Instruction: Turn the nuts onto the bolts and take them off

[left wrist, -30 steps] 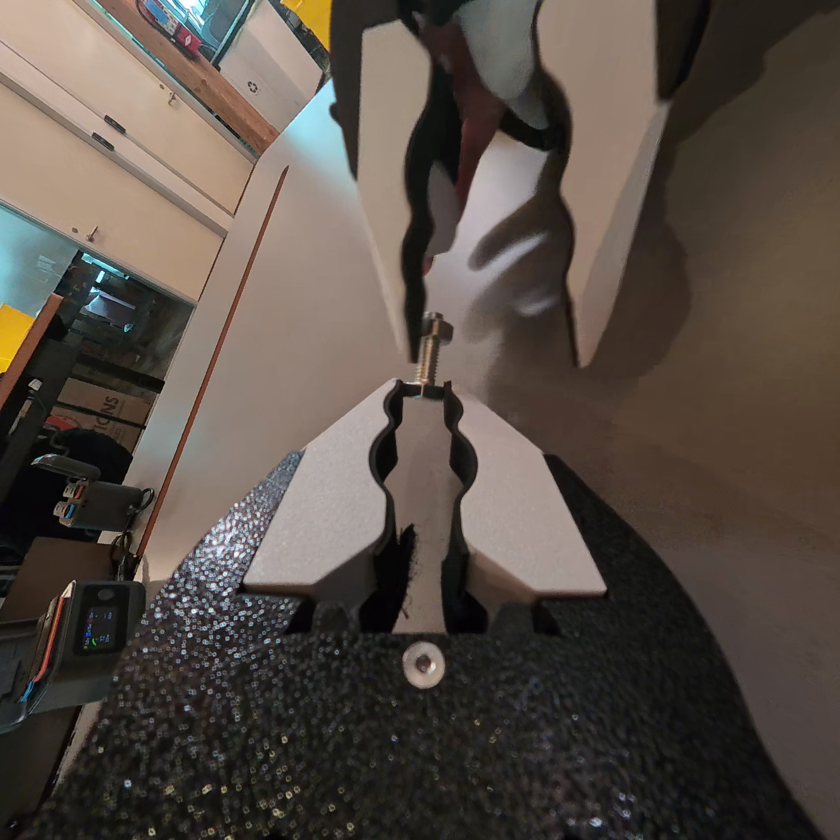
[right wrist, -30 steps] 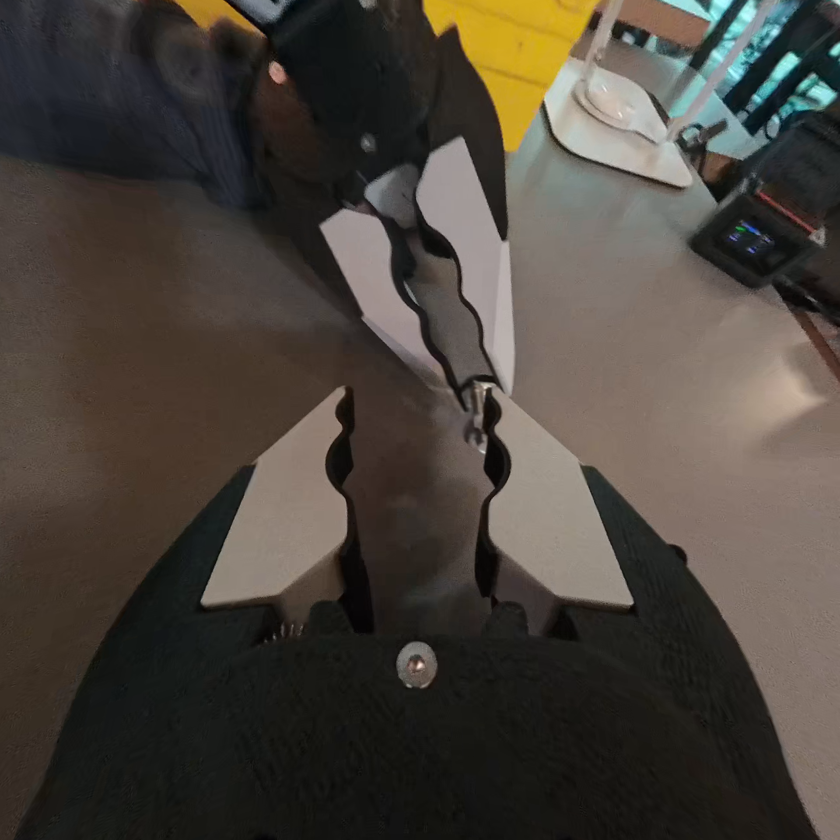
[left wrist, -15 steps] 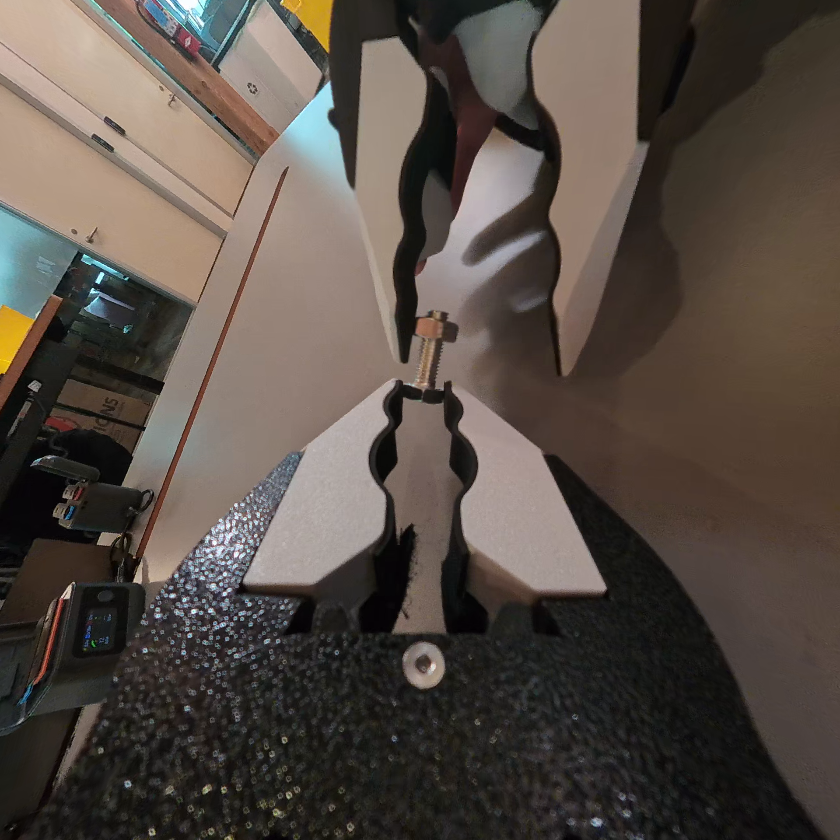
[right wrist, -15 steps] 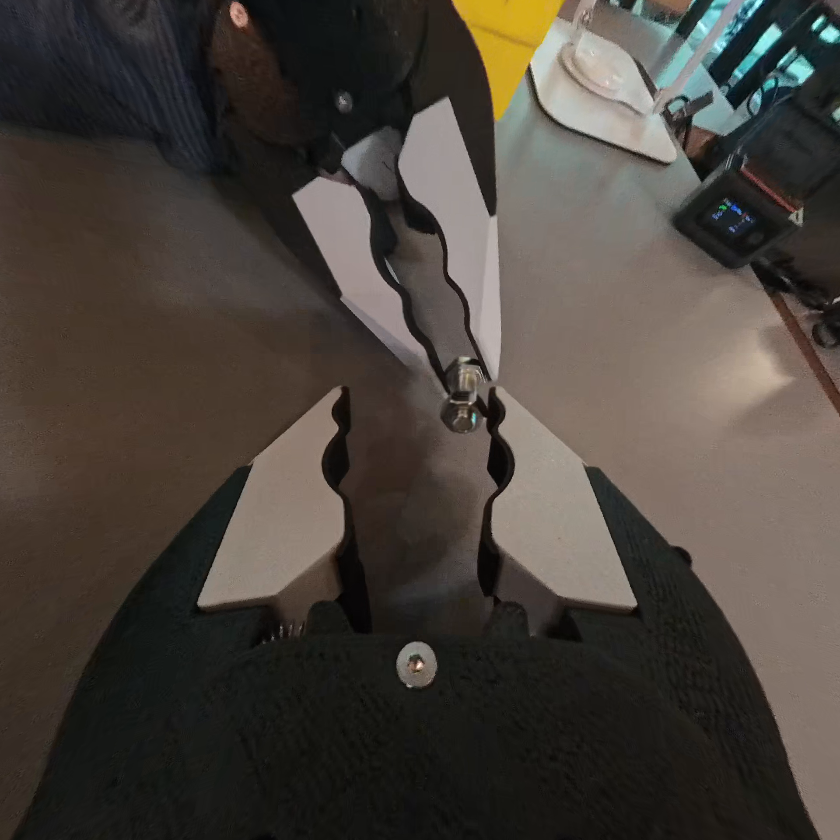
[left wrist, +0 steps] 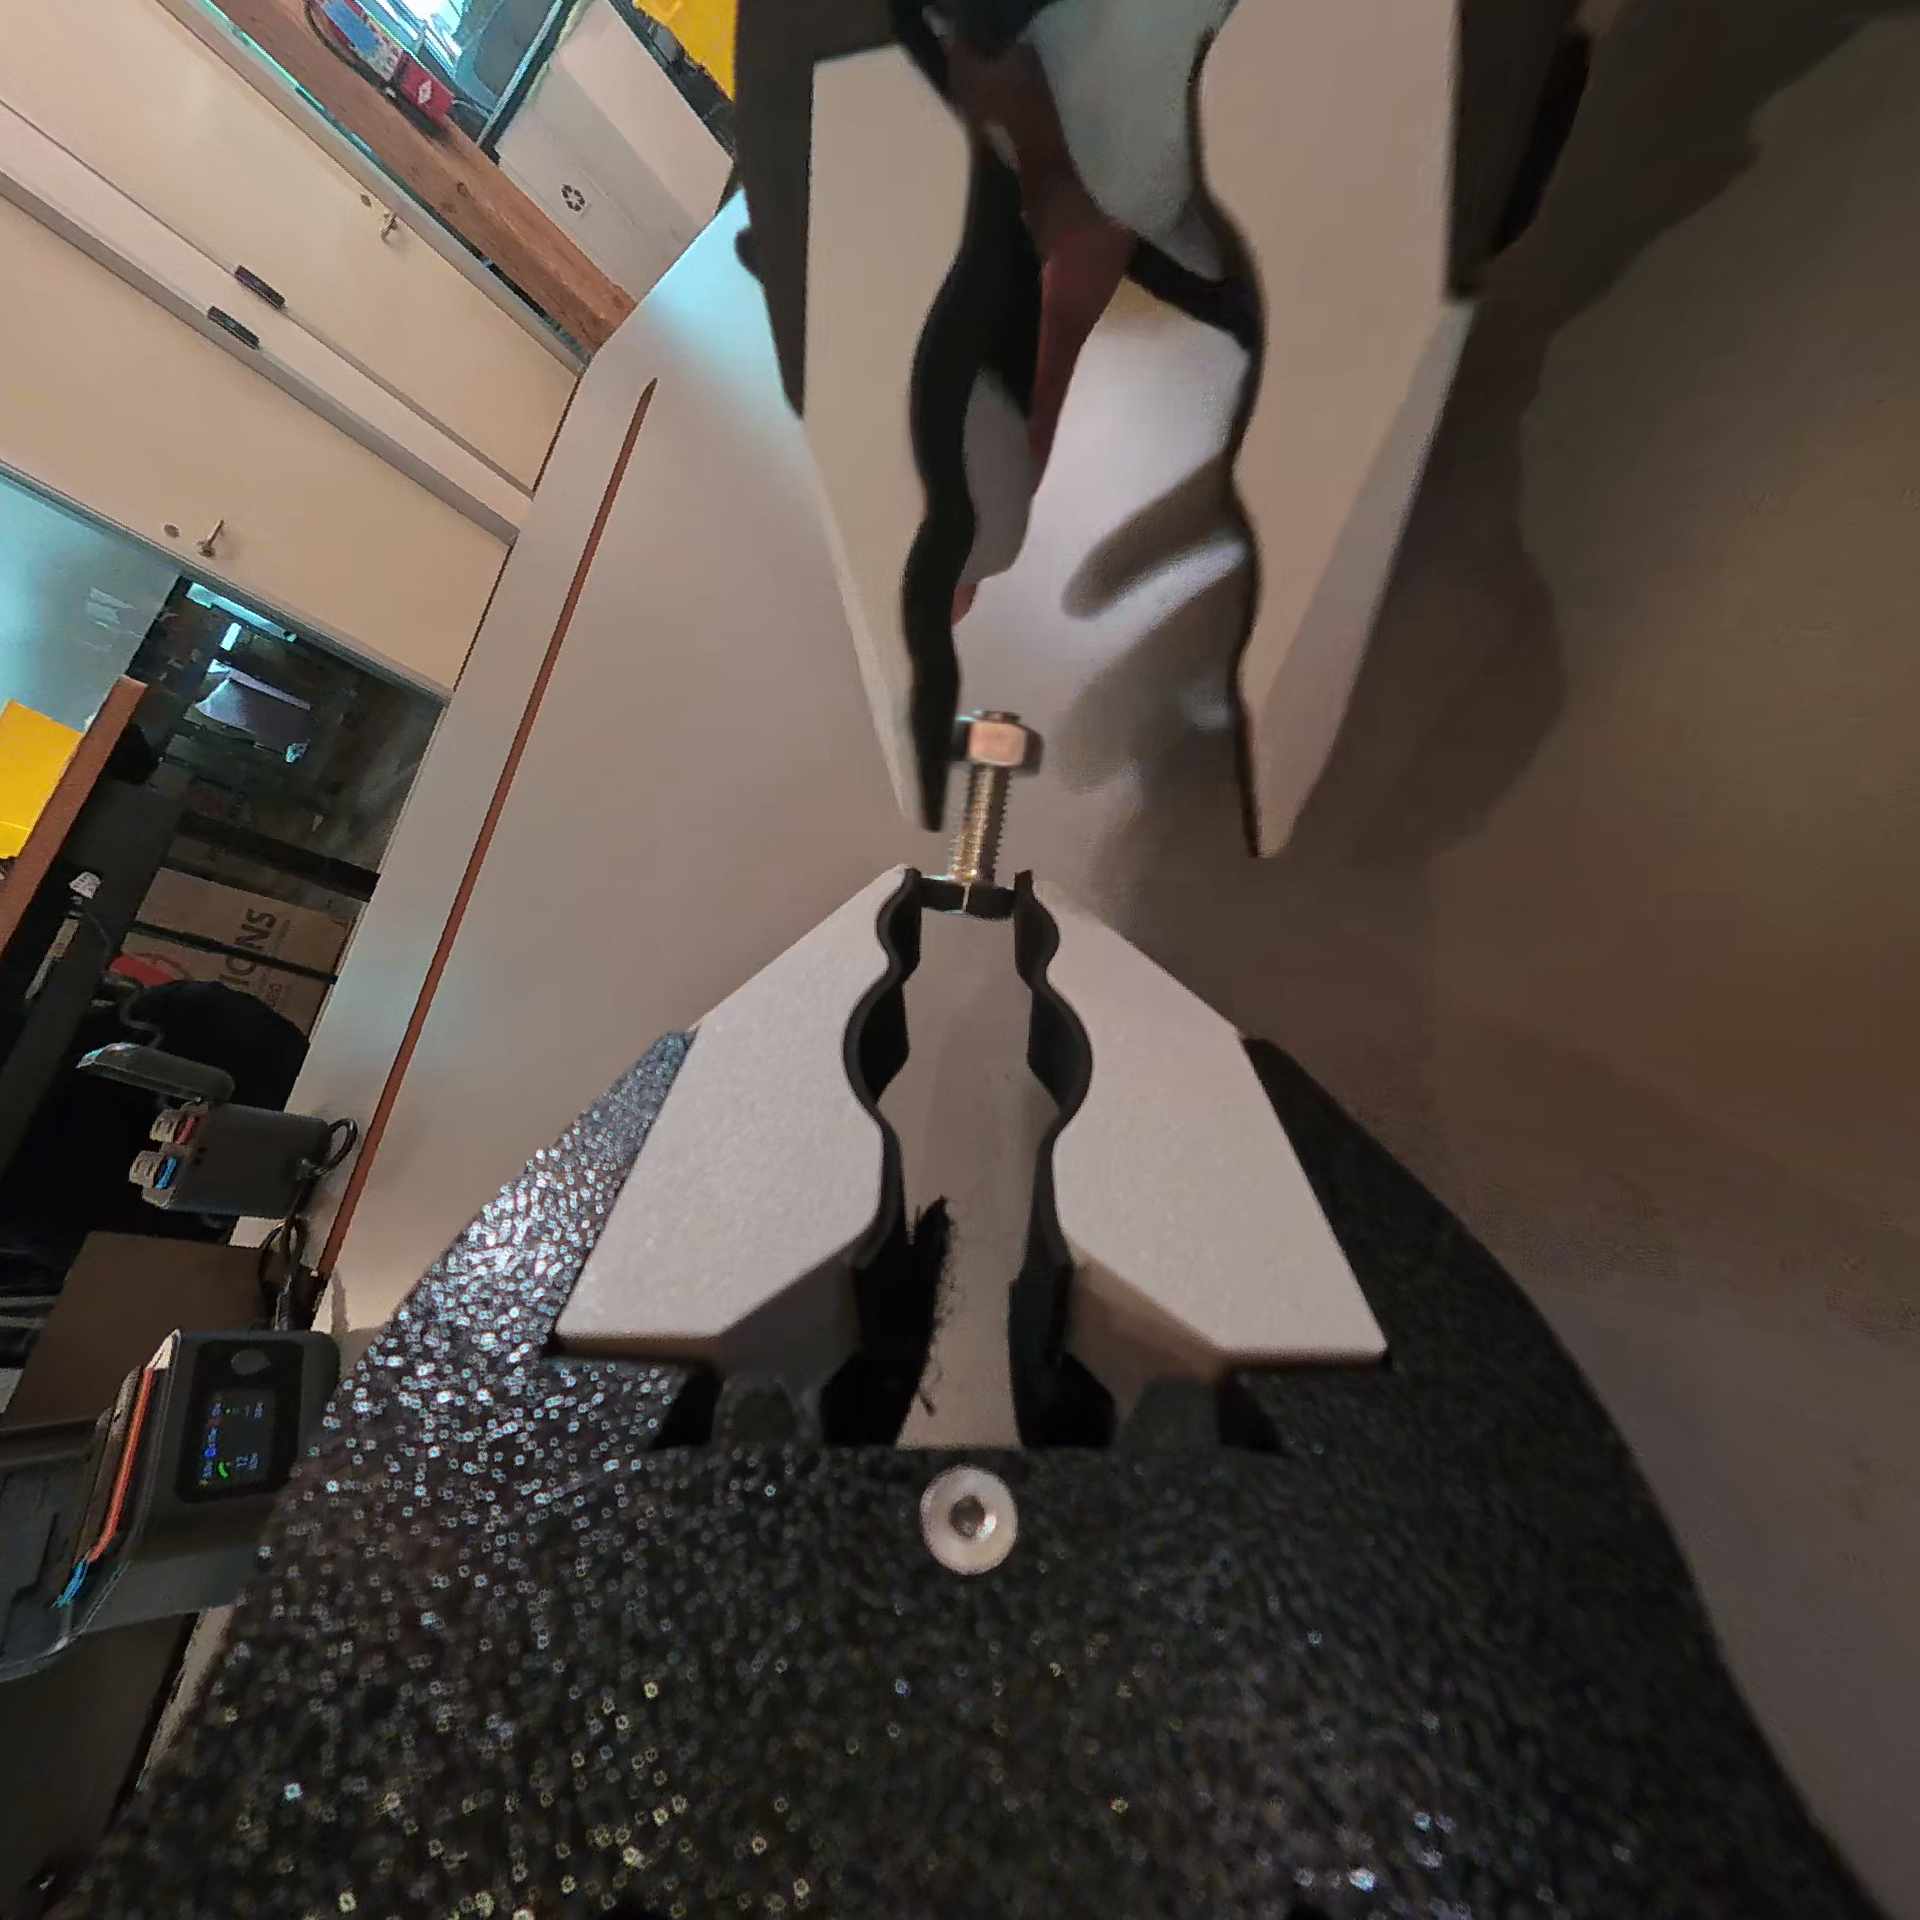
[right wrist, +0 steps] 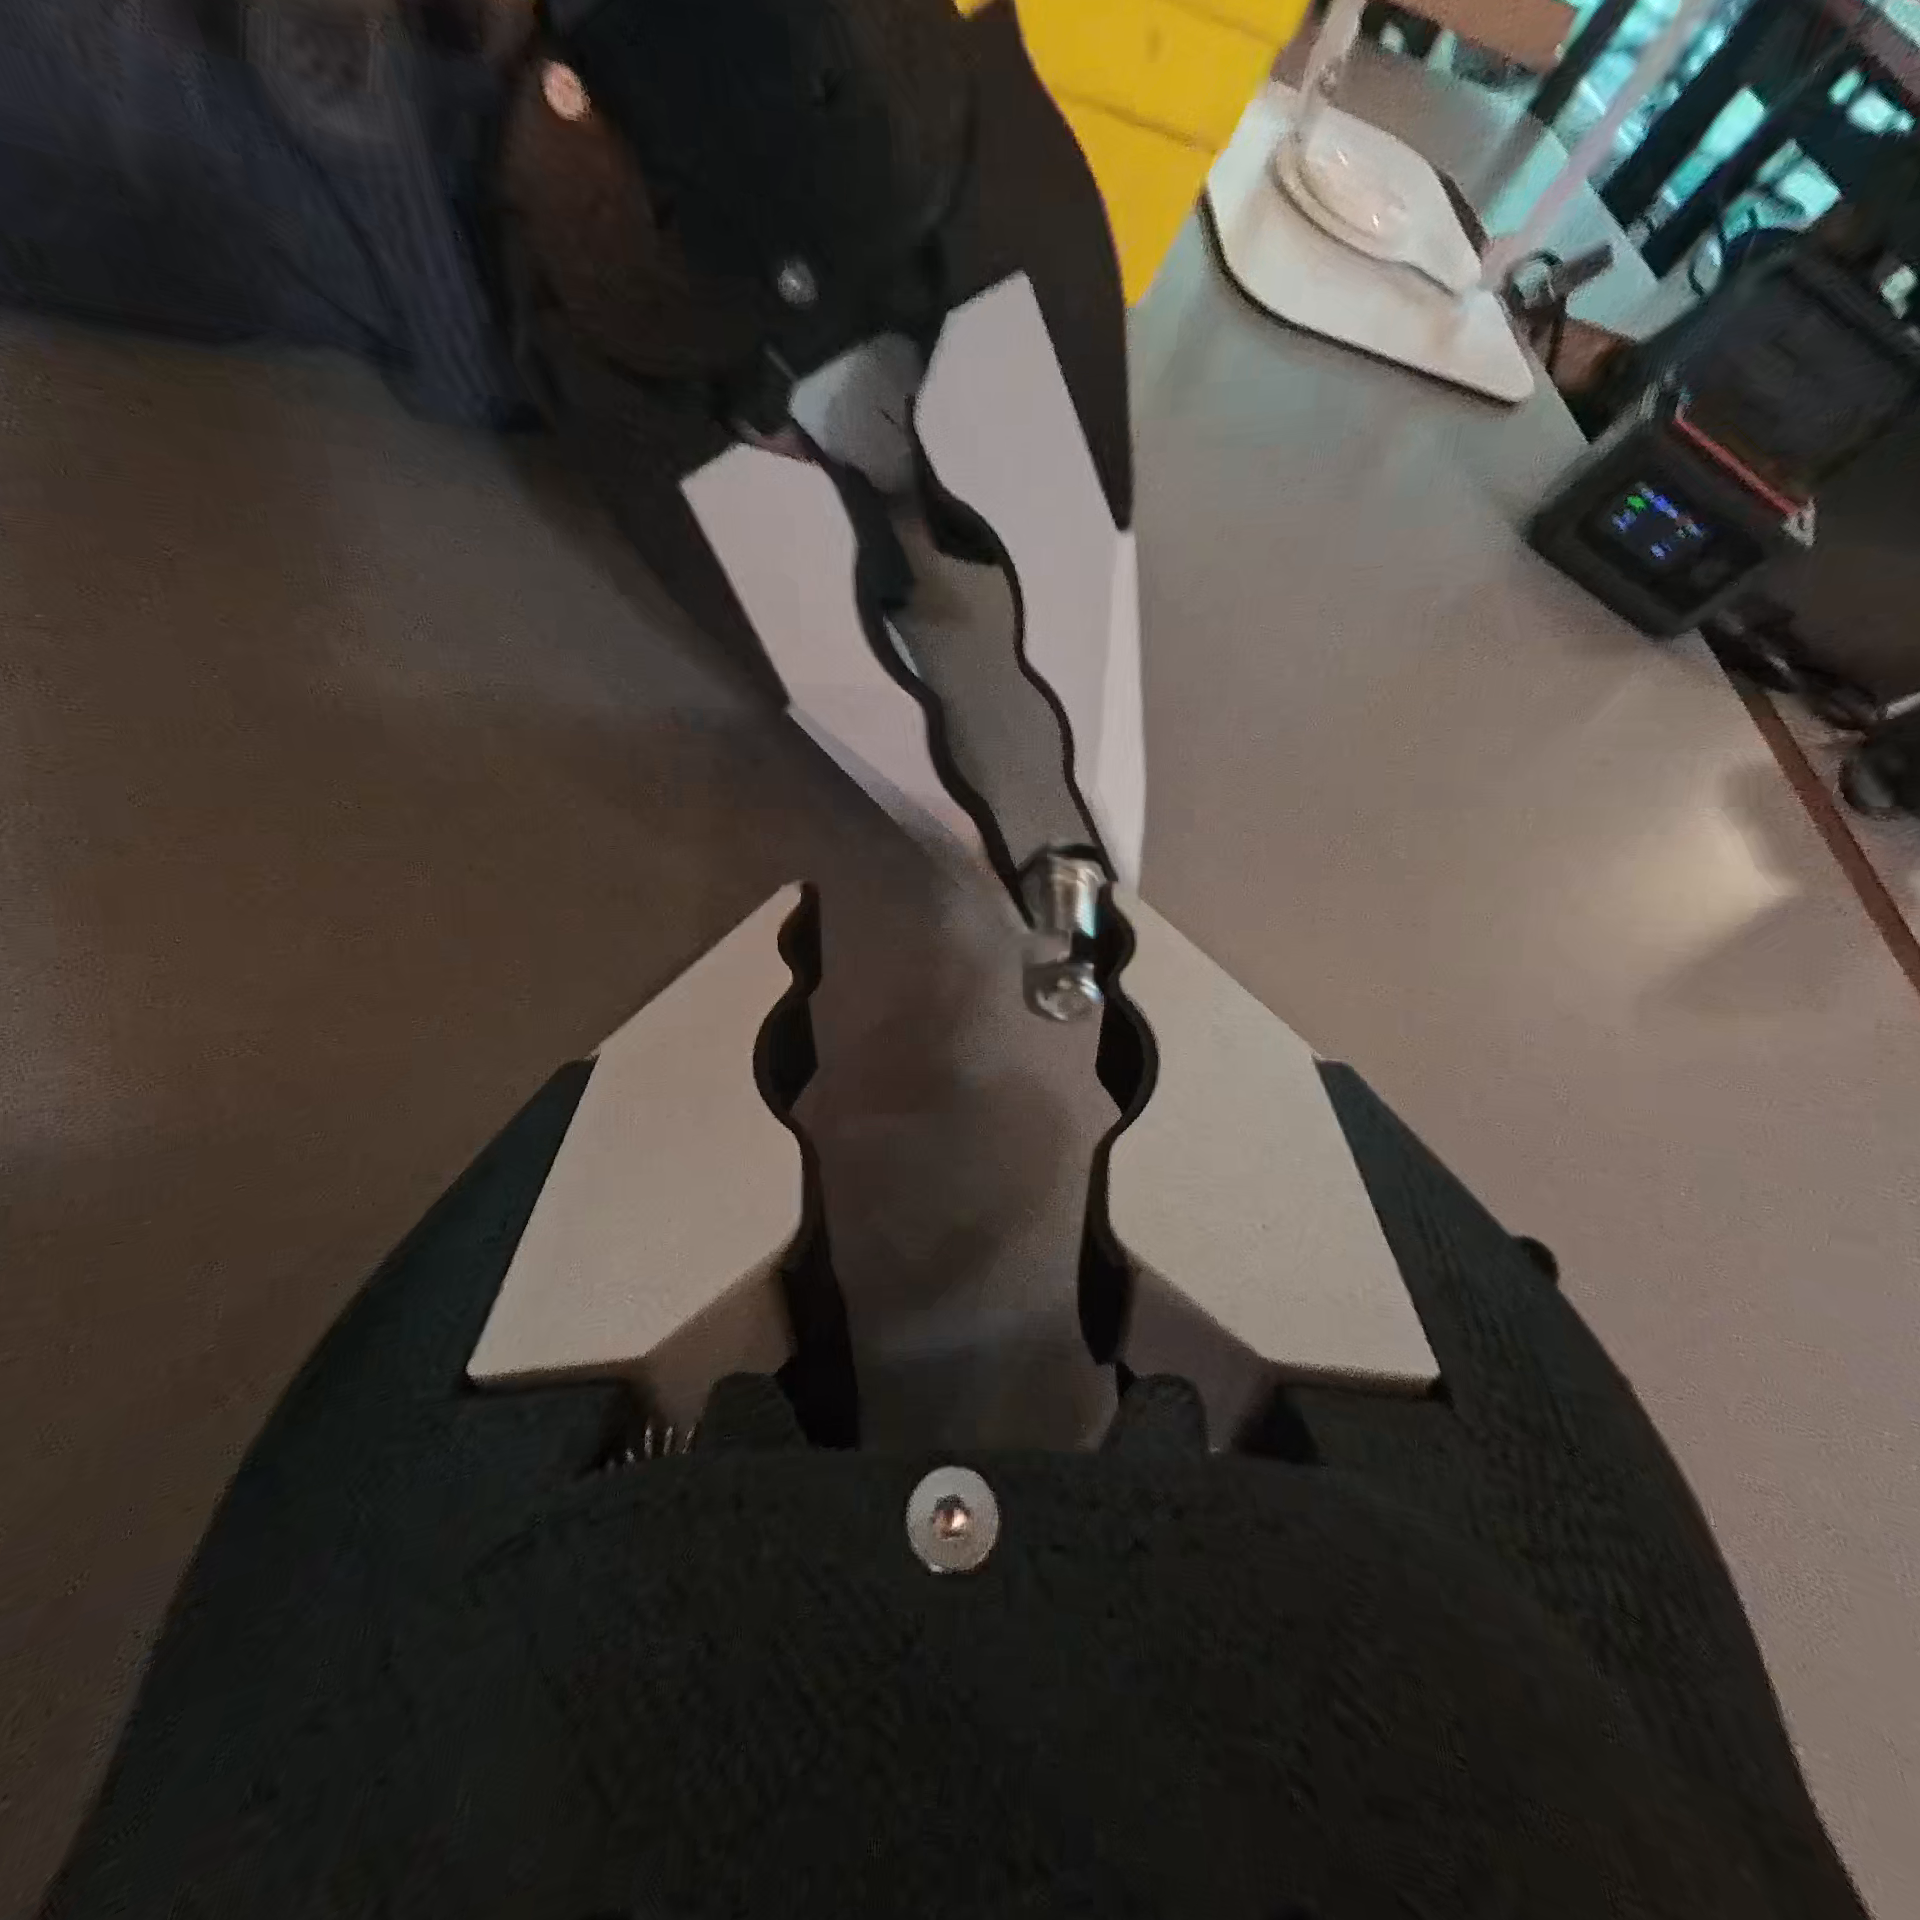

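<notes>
My left gripper point(left wrist: 966, 891) is shut on the head of a silver bolt point(left wrist: 975, 826), which points forward off its tips. A hex nut point(left wrist: 995, 746) sits near the bolt's far end. My right gripper point(left wrist: 1091, 831) comes from the opposite side, open, with the nut just inside one of its fingers point(left wrist: 920, 717). In the right wrist view my right gripper point(right wrist: 961, 925) is open and the nut point(right wrist: 1062, 992) lies against its right finger's tip. The left gripper point(right wrist: 1060, 864) holds the bolt point(right wrist: 1081, 914) there. Both are above the grey table point(right wrist: 1403, 831).
A dark power unit with a small lit screen point(right wrist: 1662, 530) stands near the table's edge, also in the left wrist view point(left wrist: 223, 1444). A white stand base point(right wrist: 1371, 239) sits at the far corner. A person's dark sleeve point(right wrist: 208, 156) is behind the left gripper. Only a small space, under 4 cm, lies between the two pairs of fingers.
The left gripper keeps the bolt still. The right gripper has shifted slightly around the nut and stays open.
</notes>
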Demonstrator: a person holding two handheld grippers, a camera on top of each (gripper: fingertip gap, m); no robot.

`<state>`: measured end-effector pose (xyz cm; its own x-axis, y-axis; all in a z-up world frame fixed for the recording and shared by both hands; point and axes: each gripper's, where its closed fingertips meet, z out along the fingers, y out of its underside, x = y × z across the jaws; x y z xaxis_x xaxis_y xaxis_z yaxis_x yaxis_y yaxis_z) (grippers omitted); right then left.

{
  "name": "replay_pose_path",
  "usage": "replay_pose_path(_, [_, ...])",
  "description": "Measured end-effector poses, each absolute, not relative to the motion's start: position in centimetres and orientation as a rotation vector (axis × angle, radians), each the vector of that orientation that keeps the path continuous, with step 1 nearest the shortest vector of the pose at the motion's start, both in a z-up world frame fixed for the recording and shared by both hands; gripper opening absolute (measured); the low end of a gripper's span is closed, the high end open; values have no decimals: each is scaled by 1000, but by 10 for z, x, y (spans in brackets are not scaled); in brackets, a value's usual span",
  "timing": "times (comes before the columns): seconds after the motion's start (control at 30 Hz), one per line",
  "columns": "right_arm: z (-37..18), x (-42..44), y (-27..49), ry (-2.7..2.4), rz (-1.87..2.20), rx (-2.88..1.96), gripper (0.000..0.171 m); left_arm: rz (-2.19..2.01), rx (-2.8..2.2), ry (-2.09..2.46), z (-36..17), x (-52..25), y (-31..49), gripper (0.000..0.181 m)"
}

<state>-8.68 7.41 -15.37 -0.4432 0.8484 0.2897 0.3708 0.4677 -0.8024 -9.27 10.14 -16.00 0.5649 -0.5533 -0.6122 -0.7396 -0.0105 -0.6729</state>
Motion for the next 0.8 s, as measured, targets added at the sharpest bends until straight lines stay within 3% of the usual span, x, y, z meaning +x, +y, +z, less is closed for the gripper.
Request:
replay_pose_path(0.1, [-143, -82, 55, -2035, 990, -939, 49, 200, -1685, 1082, -160, -93, 102, 16])
replay_pose_path(0.33, [-161, -80, 100, -1996, 860, -1185, 49, 204, -1686, 1084, -160, -93, 102, 16])
replay_pose_path(0.5, [-155, -86, 78, -2013, 866, -1037, 53, 208, -1681, 1092, -160, -93, 102, 16])
replay_pose_path(0.6, [-141, -81, 55, -2032, 999, -926, 46, 201, -1687, 1083, -160, -93, 102, 16])
replay_pose_path(0.8, [-151, -80, 101, -1943, 966, -1189, 45, 207, -1686, 1086, -160, -93, 102, 16])
